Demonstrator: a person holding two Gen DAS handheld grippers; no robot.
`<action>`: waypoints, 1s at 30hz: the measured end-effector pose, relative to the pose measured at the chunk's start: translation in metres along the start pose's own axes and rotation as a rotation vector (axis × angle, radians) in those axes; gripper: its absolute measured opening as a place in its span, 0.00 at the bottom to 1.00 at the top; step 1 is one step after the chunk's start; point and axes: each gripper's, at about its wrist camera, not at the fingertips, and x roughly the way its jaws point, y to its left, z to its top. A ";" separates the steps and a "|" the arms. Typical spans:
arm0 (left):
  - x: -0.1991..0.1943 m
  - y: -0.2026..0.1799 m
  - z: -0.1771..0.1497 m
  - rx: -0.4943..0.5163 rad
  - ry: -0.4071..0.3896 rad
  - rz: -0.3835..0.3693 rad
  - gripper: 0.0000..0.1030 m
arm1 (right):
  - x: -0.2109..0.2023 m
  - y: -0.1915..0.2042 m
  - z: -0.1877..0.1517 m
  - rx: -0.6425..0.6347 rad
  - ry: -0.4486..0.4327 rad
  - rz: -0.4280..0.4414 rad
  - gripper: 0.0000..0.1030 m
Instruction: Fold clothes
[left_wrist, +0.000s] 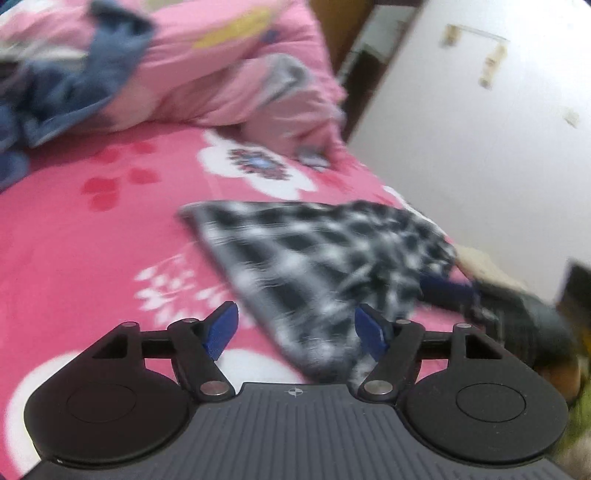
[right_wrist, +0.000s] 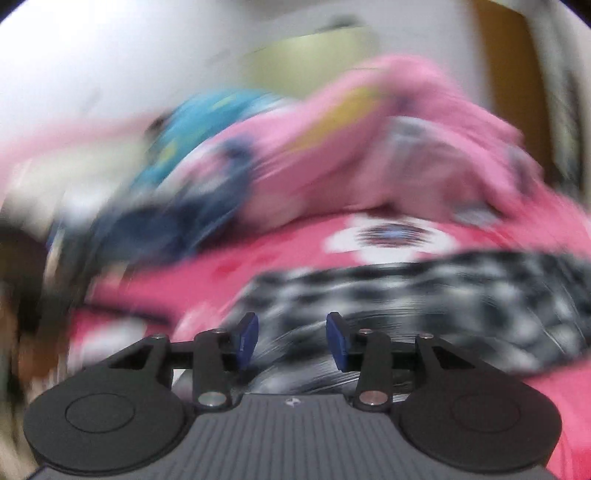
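Both claws gape with nothing between them: left gripper (left_wrist: 296, 328) and right gripper (right_wrist: 291, 341) hover over the checked cloth (left_wrist: 321, 266), lying flat near the bed (left_wrist: 92, 240) edge, seemingly laid for folding.

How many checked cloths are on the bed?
1. The checked cloth lies flat on the pink sheet, just ahead of both tools. Others may hide in the pile.

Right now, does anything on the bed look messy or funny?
Yes. The black-and-white checked cloth lies flat on the pink flowered bedsheet, but its right end hangs off the bed's edge. Behind it, blue clothes sit in a crumpled heap against the pink quilt, not folded.
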 end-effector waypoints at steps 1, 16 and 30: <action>-0.002 0.007 0.000 -0.038 0.004 0.010 0.68 | 0.006 0.018 -0.002 -0.072 0.019 0.012 0.50; -0.008 0.036 -0.002 -0.198 0.006 0.048 0.69 | 0.041 0.107 -0.028 -0.564 0.008 -0.102 0.55; 0.019 0.047 0.009 -0.250 0.029 0.035 0.69 | 0.067 0.069 -0.029 -0.372 0.063 -0.024 0.19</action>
